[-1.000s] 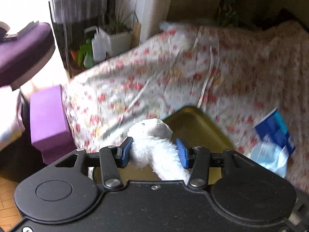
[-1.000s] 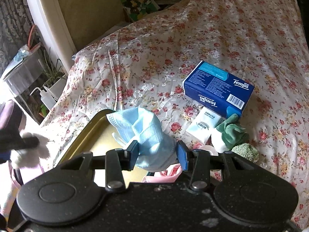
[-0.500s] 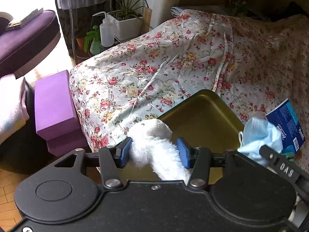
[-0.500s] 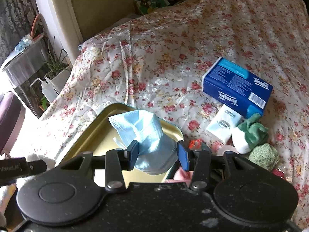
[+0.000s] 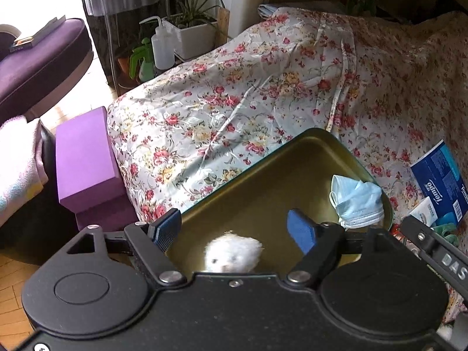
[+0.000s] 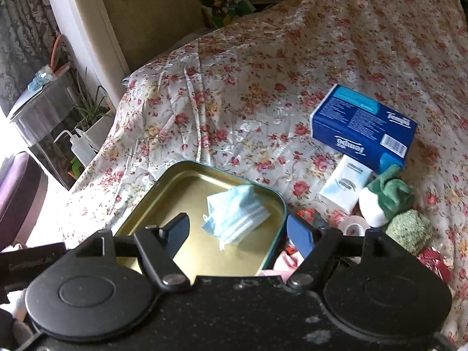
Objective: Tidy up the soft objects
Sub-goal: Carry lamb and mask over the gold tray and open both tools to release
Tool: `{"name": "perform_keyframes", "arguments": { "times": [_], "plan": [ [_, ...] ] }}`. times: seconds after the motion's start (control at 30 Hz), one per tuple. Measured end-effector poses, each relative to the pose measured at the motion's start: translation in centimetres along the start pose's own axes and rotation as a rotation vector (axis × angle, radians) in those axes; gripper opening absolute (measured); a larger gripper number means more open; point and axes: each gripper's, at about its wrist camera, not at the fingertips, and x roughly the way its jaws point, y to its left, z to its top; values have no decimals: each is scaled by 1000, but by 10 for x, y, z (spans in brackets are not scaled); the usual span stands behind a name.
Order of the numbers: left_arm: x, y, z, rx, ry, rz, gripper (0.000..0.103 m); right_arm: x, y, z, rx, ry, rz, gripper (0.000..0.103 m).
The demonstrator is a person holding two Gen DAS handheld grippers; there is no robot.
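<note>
We see both wrist views looking steeply down, close over the bed; both share the gold tray (image 5: 263, 181) (image 6: 175, 181) at lower centre.

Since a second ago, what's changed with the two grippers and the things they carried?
Both jaws have just been opening. The left gripper let go of the white plush toy, which now sits below it in the gold tin tray. The right gripper released the blue face mask, now lying in the tray's right end. The tissue box, tissue pack and green sock stayed put.
</note>
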Motion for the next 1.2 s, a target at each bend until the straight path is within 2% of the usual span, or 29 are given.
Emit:
{"name": "perform_keyframes", "arguments": {
  "times": [0.17,0.37,0.43,0.57,0.67,0.73,0.9,1.07,1.2],
  "plan": [
    [-2,-2,-1,2,-23,3,75,-11,-11,-5,-12,-19,-30,73],
    [-5,-2,-4,-37,-57,-33,75,-26,-29,-12,-13,-1,-25,73],
    [-8,-4,-7,-51,-72,-12,75,-34,-35,-13,-18,-9,-23,73],
    [-14,-11,-13,-65,-2,-64,74,-46,-46,-16,-33,-16,-30,73],
    [-31,-25,-10,9,6,-29,74,-56,-53,-18,-48,-18,-25,73],
    [-53,-34,0,47,-24,-8,73,-64,-59,-20,-59,-27,-24,74],
    [-112,-47,34,44,-121,-68,74,-82,-87,-22,-43,-41,-51,75],
    [-131,-67,43,95,-147,-83,75,-94,-115,-29,-21,-35,-99,75],
    [-123,-74,40,94,-103,-118,75,-99,-135,-43,5,-8,-127,76]
  ]
}}
